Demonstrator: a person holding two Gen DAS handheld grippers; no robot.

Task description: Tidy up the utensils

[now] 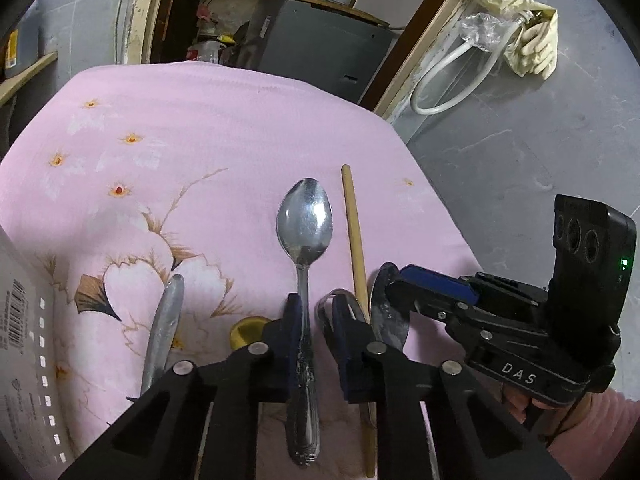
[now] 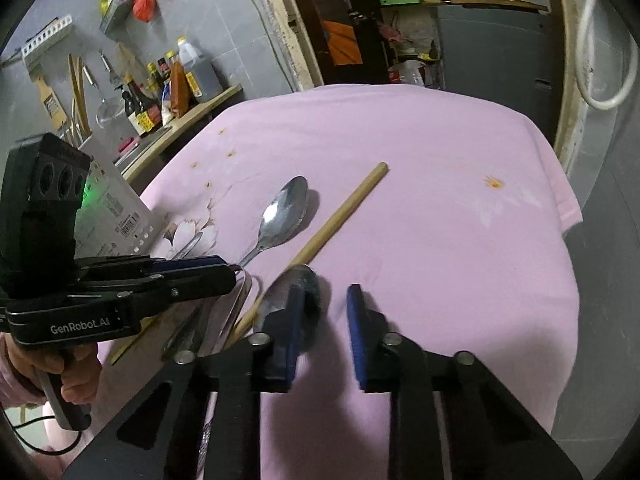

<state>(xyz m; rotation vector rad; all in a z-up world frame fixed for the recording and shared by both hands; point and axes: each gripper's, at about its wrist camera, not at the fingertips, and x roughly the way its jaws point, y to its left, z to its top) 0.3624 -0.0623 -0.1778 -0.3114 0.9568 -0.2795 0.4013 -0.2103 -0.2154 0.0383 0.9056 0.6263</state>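
A shiny spoon [image 1: 305,224] lies on the pink flower cloth [image 1: 200,128], bowl end pointing away. The left gripper [image 1: 316,308] is down over its handle. The handle sits between the two fingers and touches one, but there is a small gap to the other. A wooden chopstick [image 1: 354,232] lies just beside the spoon. The right gripper [image 2: 324,296] has its fingers apart with only cloth between them, and a second spoon [image 2: 304,280] lies at one fingertip.
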